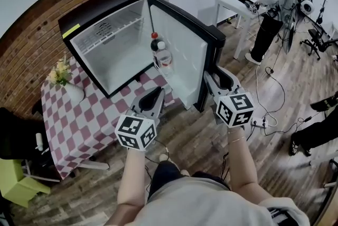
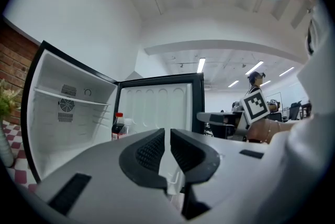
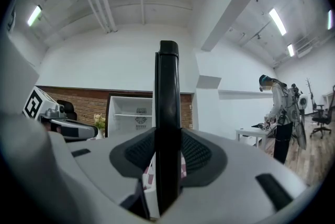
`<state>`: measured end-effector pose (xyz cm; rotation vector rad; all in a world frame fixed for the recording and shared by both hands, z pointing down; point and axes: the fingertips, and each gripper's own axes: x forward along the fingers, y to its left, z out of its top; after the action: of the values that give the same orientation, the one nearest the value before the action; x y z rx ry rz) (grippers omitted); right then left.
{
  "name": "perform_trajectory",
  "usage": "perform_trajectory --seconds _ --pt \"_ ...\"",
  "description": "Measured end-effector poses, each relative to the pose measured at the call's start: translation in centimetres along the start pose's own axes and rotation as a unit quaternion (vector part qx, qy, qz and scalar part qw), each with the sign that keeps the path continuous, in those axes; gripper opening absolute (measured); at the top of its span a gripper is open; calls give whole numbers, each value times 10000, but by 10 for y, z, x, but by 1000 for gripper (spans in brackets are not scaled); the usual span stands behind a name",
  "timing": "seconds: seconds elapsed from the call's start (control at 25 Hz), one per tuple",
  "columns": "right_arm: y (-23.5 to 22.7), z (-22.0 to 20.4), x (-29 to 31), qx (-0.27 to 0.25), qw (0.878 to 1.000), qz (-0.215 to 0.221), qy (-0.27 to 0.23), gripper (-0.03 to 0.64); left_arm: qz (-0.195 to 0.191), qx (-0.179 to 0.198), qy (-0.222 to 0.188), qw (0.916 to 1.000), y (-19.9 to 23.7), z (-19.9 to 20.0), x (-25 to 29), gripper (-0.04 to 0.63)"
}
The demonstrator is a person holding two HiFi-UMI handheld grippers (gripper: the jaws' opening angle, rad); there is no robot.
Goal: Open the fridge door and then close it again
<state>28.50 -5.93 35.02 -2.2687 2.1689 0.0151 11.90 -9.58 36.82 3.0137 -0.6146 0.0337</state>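
Forearms (image 1: 240, 161) reach out level from the wearer's chest, each carrying a gripper toward the fridge (image 1: 100, 6), which sits on a checked table (image 1: 68, 124) against a brick wall. Its door (image 1: 179, 45) stands swung wide toward the viewer, so the opening half of the task looks done and the closing half not yet begun.

Right gripper (image 3: 168, 150): jaws part open, clamped on the door's black free edge, which runs upright between the pads and fills the gap. Gripping at the edge farthest from the hinge gives the longest lever, and probably serves to steer the door back.

Left gripper (image 2: 166, 147): jaws drawn almost together with only a thin slit left, nothing in it. It hangs just beside the door's lower inner face, apart from it, likely kept free because one grip is enough.

Bottles (image 1: 160, 53) stand in the door shelf; a gentle swing should keep them upright. Cabinet shelves appear bare.
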Motion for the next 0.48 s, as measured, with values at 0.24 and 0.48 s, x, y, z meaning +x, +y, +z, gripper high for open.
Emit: perform_trajectory --seconds 0.24,0.48 --pt "-20 0 -1 80 9998 -189 4 142 40 -66 110 9999 9 -9 4 32" --pt "-39 -3 0 315 9990 -318 -34 144 13 -180 209 9996 11 -19 11 32"
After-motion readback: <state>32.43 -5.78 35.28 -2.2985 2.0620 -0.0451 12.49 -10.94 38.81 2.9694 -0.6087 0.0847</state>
